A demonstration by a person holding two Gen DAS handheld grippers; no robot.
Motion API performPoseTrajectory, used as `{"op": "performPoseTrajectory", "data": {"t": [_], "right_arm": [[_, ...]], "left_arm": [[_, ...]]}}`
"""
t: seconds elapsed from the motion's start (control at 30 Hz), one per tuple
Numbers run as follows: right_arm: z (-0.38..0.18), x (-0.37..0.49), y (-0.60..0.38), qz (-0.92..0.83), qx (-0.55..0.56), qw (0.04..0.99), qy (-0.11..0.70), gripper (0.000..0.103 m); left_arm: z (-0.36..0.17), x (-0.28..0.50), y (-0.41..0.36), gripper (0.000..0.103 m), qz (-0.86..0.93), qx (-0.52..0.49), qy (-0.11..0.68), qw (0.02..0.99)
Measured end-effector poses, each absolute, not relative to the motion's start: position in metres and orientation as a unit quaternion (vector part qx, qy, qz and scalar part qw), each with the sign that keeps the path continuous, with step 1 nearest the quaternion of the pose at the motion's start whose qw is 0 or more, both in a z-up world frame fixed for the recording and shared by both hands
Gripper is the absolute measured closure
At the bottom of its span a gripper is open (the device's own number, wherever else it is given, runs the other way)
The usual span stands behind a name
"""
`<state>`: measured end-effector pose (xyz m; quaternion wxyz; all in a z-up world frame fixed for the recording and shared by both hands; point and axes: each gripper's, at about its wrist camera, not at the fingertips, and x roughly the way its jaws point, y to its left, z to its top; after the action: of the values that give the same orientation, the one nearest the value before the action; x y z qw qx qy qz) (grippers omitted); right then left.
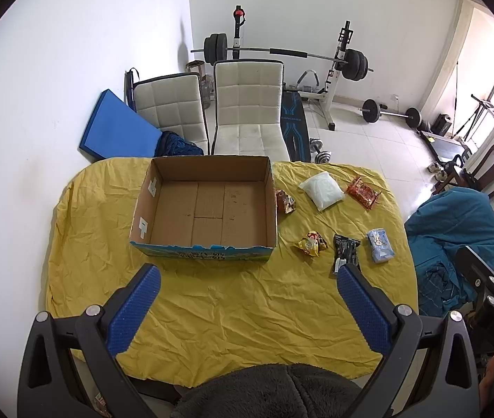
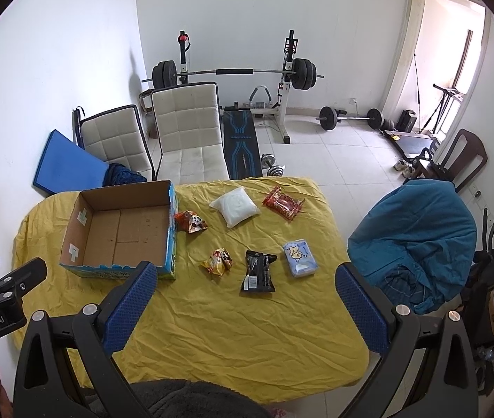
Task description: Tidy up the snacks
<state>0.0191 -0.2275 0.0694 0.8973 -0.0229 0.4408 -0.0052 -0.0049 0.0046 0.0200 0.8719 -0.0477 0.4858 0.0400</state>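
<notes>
Both grippers, left (image 1: pixel 247 289) and right (image 2: pixel 247 285), jaws released, empty. Left housing reads "GenRobot.AI". Black packet (image 2: pixel 259 271) shows barcode; box (image 2: pixel 121 233) print unreadable.

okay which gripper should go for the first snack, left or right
Right, probably. The snacks, such as the black packet, lie directly ahead of the open right gripper. The left gripper, also open, faces the empty box, with the snacks off to its right.

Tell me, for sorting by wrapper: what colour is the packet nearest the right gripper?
Black packet with a white barcode label, clearest in the right wrist view.
</notes>
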Motion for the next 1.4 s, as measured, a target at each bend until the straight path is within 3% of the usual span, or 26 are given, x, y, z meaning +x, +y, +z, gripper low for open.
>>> {"op": "performPoseTrajectory", "data": {"t": [1.4], "right_arm": [[0.0727, 0.0161, -0.2262, 0.006, -0.031, 0.899, 0.437, 0.000]], "left_arm": [[0.0137, -0.0116, 0.0039, 0.000, 0.039, -0.052, 0.488, 0.870]]}}
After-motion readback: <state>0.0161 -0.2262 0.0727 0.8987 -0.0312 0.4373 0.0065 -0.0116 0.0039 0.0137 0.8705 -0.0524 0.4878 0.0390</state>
